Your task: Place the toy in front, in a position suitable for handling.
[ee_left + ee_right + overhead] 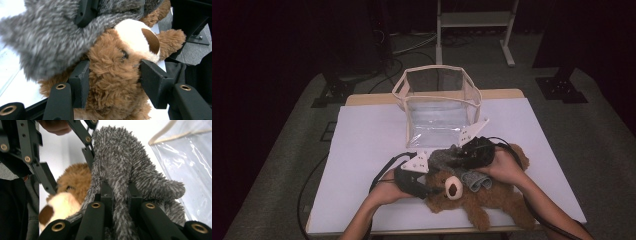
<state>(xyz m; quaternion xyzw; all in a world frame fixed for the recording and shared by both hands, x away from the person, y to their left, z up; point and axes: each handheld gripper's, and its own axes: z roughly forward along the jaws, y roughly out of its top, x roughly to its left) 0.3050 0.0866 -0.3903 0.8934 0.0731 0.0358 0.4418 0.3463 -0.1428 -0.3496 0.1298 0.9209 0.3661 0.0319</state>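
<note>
Left gripper (424, 186): jaws set either side of the brown teddy bear's (477, 197) head, pads pressed into the fur at both cheeks, so it pinches the head. In the left gripper view the bear (112, 75) sits between the jaws, white muzzle just beyond the right pad, and grey fuzzy fabric (50, 42) drapes above the pads over the crown.

Bear lies on its back on the white table (362, 150), near edge, body running off to the right of the left jaws.

Right gripper (462, 157): jaws drawn tight together on a fold of the grey fuzzy garment (125, 175), fabric bulging out beyond and around the fingertips. It holds the fabric up over the bear's head, just beside the left jaws.

Judgement: dressing or covering the bear with the grey piece is under way; the fabric reaches the head but is not seated.

Beyond both sets of fingertips, well apart: clear plastic bag (439, 107) with cream trim, standing open, nothing visible inside. Packing, if intended, has not begun.
</note>
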